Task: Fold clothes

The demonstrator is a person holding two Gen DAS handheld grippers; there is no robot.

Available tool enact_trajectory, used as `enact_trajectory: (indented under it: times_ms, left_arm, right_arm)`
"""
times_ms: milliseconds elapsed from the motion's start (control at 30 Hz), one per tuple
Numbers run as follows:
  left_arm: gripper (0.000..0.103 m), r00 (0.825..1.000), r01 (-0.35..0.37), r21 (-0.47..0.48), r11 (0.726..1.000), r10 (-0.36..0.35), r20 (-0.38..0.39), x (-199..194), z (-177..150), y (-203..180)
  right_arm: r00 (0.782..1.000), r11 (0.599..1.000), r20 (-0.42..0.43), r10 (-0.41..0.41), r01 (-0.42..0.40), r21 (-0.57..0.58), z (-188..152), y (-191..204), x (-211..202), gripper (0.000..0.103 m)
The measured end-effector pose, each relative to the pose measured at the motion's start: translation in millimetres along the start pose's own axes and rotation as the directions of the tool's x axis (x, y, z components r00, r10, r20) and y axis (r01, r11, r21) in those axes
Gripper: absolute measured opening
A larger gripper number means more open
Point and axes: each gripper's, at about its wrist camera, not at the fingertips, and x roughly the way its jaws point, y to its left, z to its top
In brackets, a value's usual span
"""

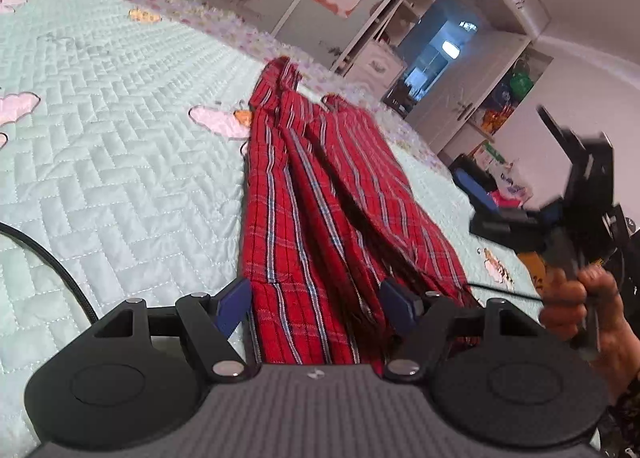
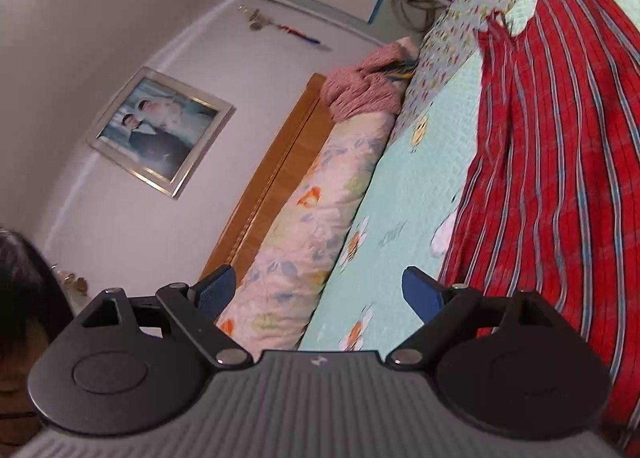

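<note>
Right gripper (image 2: 320,294) gapes wide, nothing between its blue pads. Beyond the right pad, red plaid cloth (image 2: 560,162) lies on the mint quilt (image 2: 396,210). Ahead: rolled duvet (image 2: 320,218), wooden headboard (image 2: 276,174); far left, a framed photo (image 2: 160,134).

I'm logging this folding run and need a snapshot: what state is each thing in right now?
Plaid garment: lying on the bed, bunched lengthwise into ridges, not yet folded.
Left gripper: open, garment's near end between its fingers, pads not pressing.
Right gripper: open, empty, off to the garment's side.
Quilt: spread flat.
</note>
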Motion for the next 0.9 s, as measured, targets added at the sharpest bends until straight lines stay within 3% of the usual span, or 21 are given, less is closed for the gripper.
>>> enact_trajectory:
  times_ms: [133,200,333,467,533,633,700,800,900]
  left_arm:
    - [0.074,0.997,0.020,0.072,0.997,-0.025,0.069,-16.3,-2.4,-11.1]
    - [0.074,0.994,0.035,0.104,0.994,-0.046,0.101,-27.4,-2.5,-17.7]
    - [0.074,0.992,0.041,0.159,0.986,-0.059,0.107,-56.9,-4.0,-35.5]
    - [0.074,0.996,0.043,0.184,0.982,-0.058,0.075,-93.9,-4.6,-55.9]
    - [0.074,0.997,0.045,0.182,0.982,-0.055,0.050,-119.2,-9.1,-69.1]
    - [0.074,0.998,0.050,0.175,0.983,-0.053,0.016,-159.7,-18.0,-89.5]
    - [0.074,0.999,0.048,0.186,0.981,-0.052,0.013,-182.9,-23.8,-101.4]
    - [0.074,0.999,0.028,0.197,0.980,-0.031,0.011,-207.8,-35.7,-115.4]
    - [0.075,1.000,0.022,0.183,0.983,-0.019,-0.018,-224.2,-49.4,-126.6]
  right_arm:
    - [1.000,1.000,0.016,-0.007,0.007,-0.010,-15.0,10.1,-22.8,0.091]
    - [1.000,1.000,0.030,-0.003,0.004,-0.028,-5.4,1.0,-15.1,0.092]
    - [0.997,0.999,0.075,-0.012,0.014,-0.030,-25.1,9.5,-32.0,0.093]
    - [0.977,0.999,0.211,-0.037,0.029,0.042,-81.7,32.5,-70.4,0.093]
    - [0.951,0.996,0.303,-0.058,0.034,0.083,-125.0,52.1,-98.6,0.094]
    - [0.916,0.989,0.400,-0.034,-0.028,0.147,-182.2,75.7,-126.9,0.100]
    - [0.909,0.980,0.416,-0.020,-0.064,0.187,-210.5,86.3,-134.2,0.101]
    - [0.929,0.977,0.368,-0.029,-0.052,0.207,-238.3,109.6,-140.3,0.101]
    - [0.937,0.979,0.348,0.016,-0.085,0.183,-256.1,137.1,-139.4,0.101]
